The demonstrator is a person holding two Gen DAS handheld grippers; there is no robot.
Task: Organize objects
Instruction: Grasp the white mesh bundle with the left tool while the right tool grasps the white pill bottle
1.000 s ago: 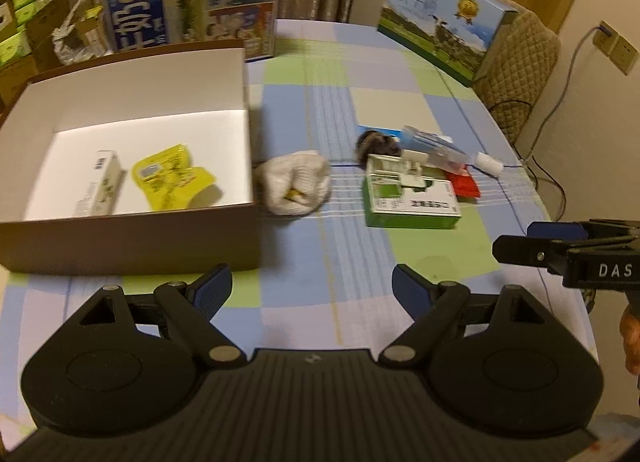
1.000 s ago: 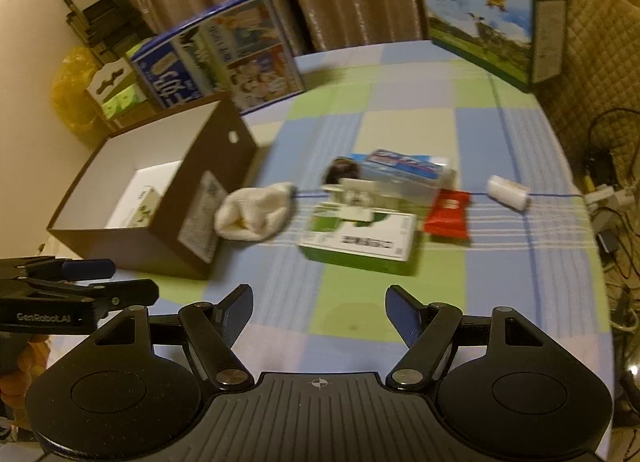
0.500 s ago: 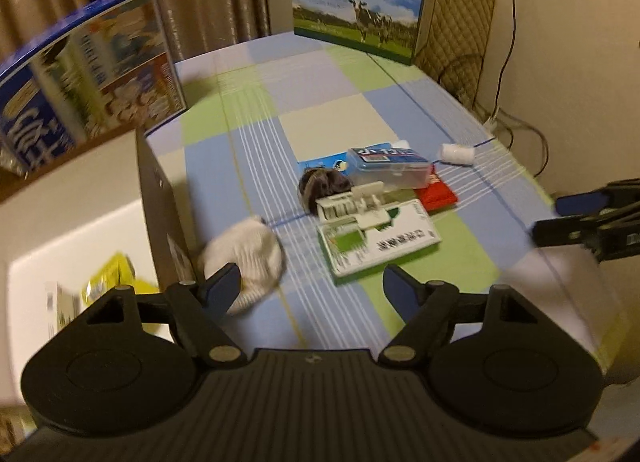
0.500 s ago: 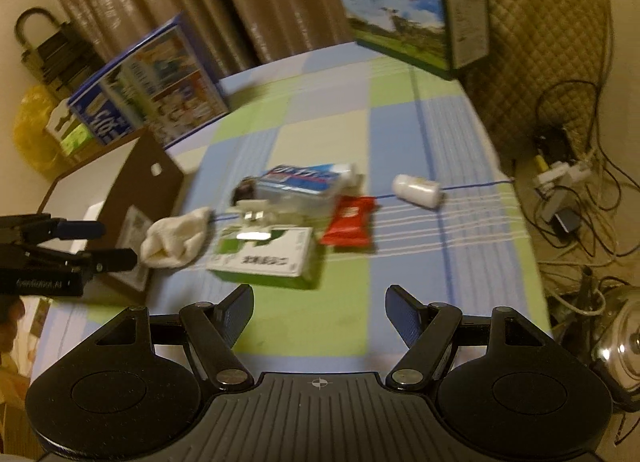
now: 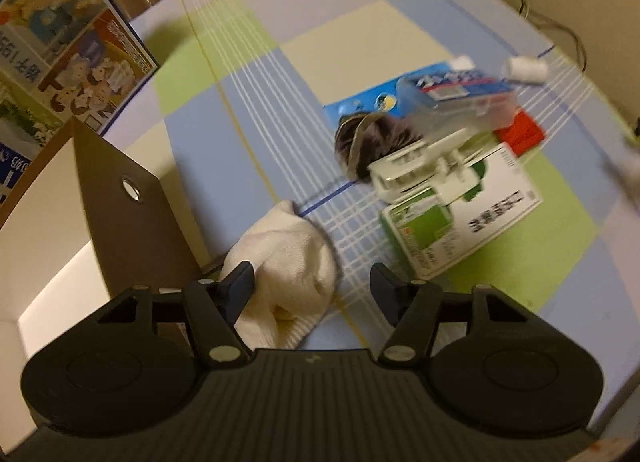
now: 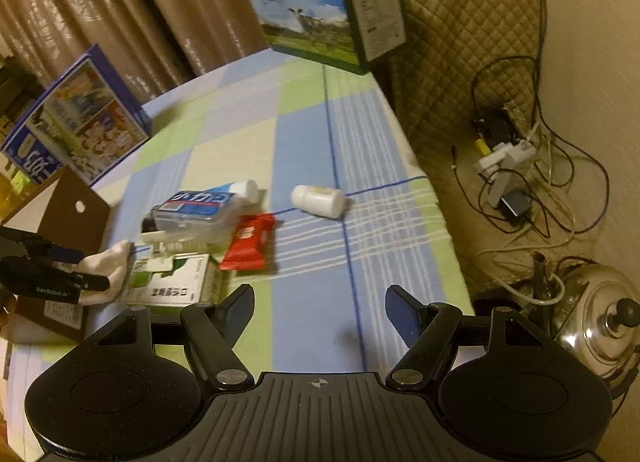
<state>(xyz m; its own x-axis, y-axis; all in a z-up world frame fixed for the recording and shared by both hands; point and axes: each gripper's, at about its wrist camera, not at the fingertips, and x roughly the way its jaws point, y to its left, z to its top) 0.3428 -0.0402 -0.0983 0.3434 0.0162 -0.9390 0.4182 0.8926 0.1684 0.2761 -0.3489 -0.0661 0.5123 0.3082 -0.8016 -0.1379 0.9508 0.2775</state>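
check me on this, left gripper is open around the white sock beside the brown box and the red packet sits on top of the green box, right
One slip: the red packet lies on the tablecloth beside the green box, not on top of it, as the right wrist view shows. The rest holds: the left gripper is open around the white sock beside the brown box.

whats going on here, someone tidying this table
A person holds a gripper in each hand. The left gripper is open, its fingers either side of a white rolled sock beside the brown box. The right gripper is open over bare tablecloth, holding nothing. The green carton, red packet and white bottle lie loose.
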